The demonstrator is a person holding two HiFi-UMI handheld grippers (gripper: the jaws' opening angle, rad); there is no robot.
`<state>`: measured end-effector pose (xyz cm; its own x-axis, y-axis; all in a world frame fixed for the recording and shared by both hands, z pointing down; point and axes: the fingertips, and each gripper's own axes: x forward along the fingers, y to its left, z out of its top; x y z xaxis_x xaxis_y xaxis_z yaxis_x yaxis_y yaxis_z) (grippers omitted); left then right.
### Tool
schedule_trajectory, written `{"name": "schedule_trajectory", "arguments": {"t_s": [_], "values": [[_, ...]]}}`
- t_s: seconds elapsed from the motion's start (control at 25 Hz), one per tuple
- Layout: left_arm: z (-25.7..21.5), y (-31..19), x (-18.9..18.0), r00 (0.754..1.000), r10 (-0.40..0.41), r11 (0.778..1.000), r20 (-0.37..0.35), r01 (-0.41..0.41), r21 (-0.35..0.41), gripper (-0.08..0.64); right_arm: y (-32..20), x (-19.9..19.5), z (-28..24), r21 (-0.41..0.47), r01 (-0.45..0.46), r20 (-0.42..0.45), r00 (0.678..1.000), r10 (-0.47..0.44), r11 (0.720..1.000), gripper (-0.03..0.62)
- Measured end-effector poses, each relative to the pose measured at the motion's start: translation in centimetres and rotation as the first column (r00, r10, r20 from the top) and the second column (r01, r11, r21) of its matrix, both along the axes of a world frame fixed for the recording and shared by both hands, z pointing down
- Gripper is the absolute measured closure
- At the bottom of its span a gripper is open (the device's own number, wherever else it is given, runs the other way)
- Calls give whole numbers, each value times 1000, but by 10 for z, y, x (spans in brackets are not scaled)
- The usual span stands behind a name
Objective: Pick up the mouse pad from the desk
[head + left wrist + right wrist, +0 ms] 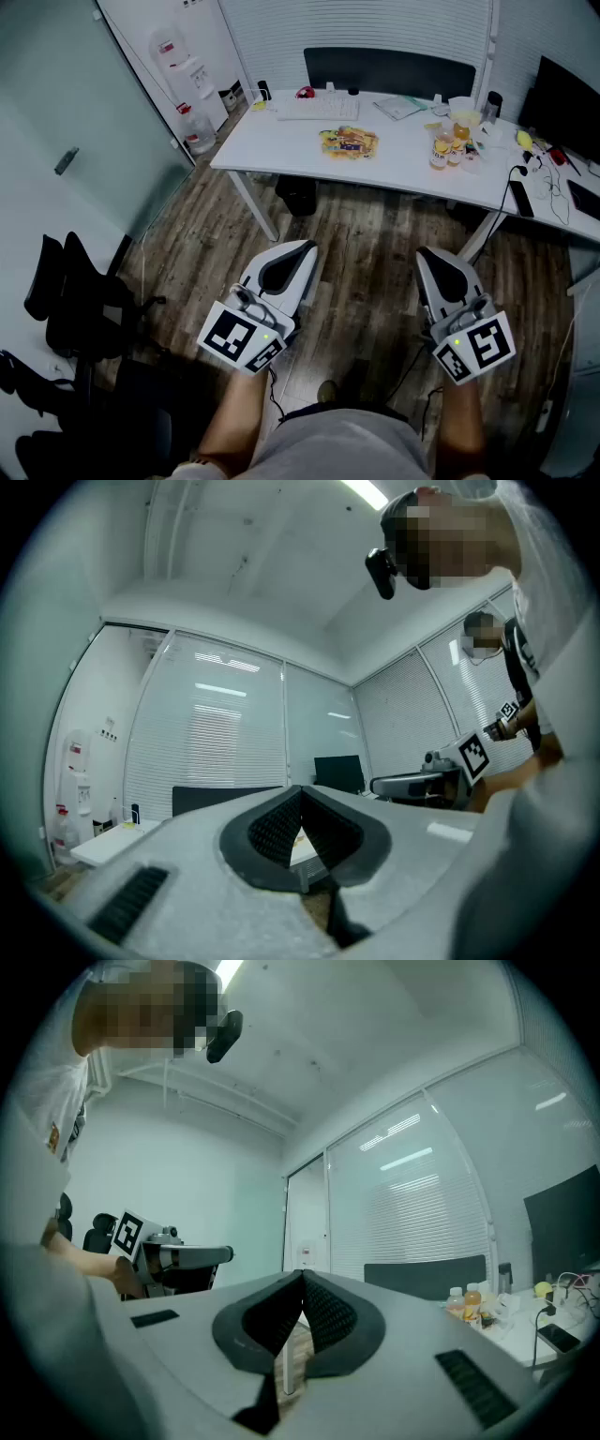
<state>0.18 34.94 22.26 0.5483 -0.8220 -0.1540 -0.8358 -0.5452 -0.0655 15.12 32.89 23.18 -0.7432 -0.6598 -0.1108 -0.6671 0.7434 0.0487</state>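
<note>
A white desk [281,150] stands across the wooden floor, well ahead of me. On its middle lies a flat, colourful yellow piece [349,142], which may be the mouse pad; I cannot tell for sure at this distance. My left gripper [298,251] and right gripper [429,255] are held close to my body, far short of the desk, pointing roughly level toward it. Both are shut with nothing between the pads. In the left gripper view the jaws [301,791] meet in a closed point, and in the right gripper view [302,1274] as well.
On the desk are a white keyboard [319,108], a red mouse [305,92], bottles [442,148] and a black phone [520,199]. A dark monitor [567,108] is at the right. Black chairs [80,300] stand at the left, a water dispenser [187,80] in the far corner.
</note>
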Motion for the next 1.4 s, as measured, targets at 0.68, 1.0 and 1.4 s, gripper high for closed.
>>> {"name": "schedule_trajectory", "arguments": {"t_s": [0.68,1.0,1.4], "values": [[0,8,2,999,-52,999,-5,52,2,545,1,13,-8,16,11,0,1000,-11,1000,580],[2,-1,14,996,-93,996,-6,93,-2,545,-12,29,-7,19,34,-3,999,-34,999,580],[4,-9,38,991,-131,991,13,131,3,545,-28,48,0,21,84,1,996,-84,996,580]]}}
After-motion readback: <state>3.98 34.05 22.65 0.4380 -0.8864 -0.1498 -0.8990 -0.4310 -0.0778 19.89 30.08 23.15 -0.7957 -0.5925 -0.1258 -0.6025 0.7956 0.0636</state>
